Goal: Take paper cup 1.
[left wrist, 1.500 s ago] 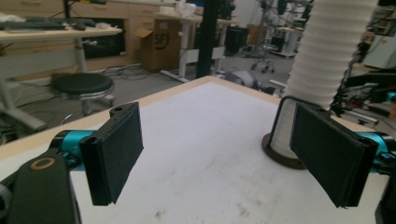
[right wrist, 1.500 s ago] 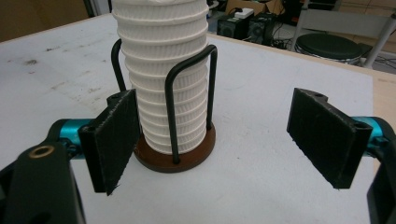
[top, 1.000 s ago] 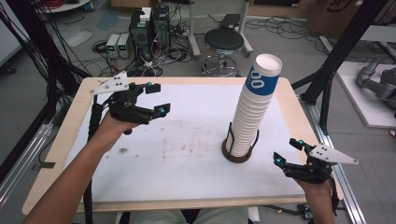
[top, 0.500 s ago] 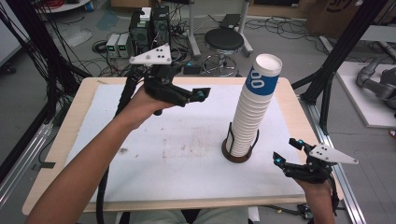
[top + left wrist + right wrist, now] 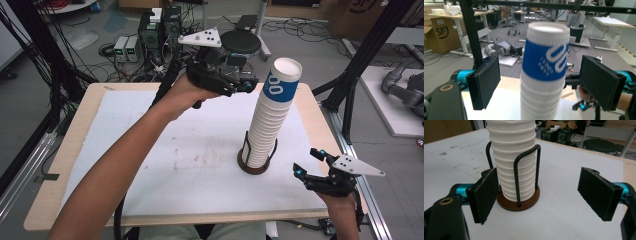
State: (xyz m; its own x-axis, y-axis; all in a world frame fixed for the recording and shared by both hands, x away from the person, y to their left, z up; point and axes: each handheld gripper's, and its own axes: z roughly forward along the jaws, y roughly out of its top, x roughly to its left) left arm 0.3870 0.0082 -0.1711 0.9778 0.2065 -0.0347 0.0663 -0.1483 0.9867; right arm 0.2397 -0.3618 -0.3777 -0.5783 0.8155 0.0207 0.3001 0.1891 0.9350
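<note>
Cups [image 5: 270, 120] stand nested in one tall, slightly leaning stack at the centre right of the high view, the top one wearing a blue band. The stack sits in a cup holder [image 5: 252, 167], a round brown base with black wire loops, resting on the white mat [image 5: 150, 165] that covers the tabletop [image 5: 65, 145]. The left hand-held gripper [image 5: 247, 86] hangs in the upper middle of the frame, level with the blue band and just short of it, its jaws apart. The right hand-held gripper [image 5: 310, 162] lies low at the lower right, near the holder's base, jaws spread and holding nothing.

In the left gripper view the blue-banded top cup [image 5: 546, 55] fills the centre, slightly blurred. It shows between the two black pads [image 5: 485, 82], with a clear gap on either side, so the grip is released.

In the right gripper view the lower part of the stack [image 5: 511, 157] rises at the upper left centre, ringed by the wire loops [image 5: 526, 167] on the brown base [image 5: 524, 202]. The pads [image 5: 599, 192] stand wide apart with the holder beyond them, untouched.
</note>
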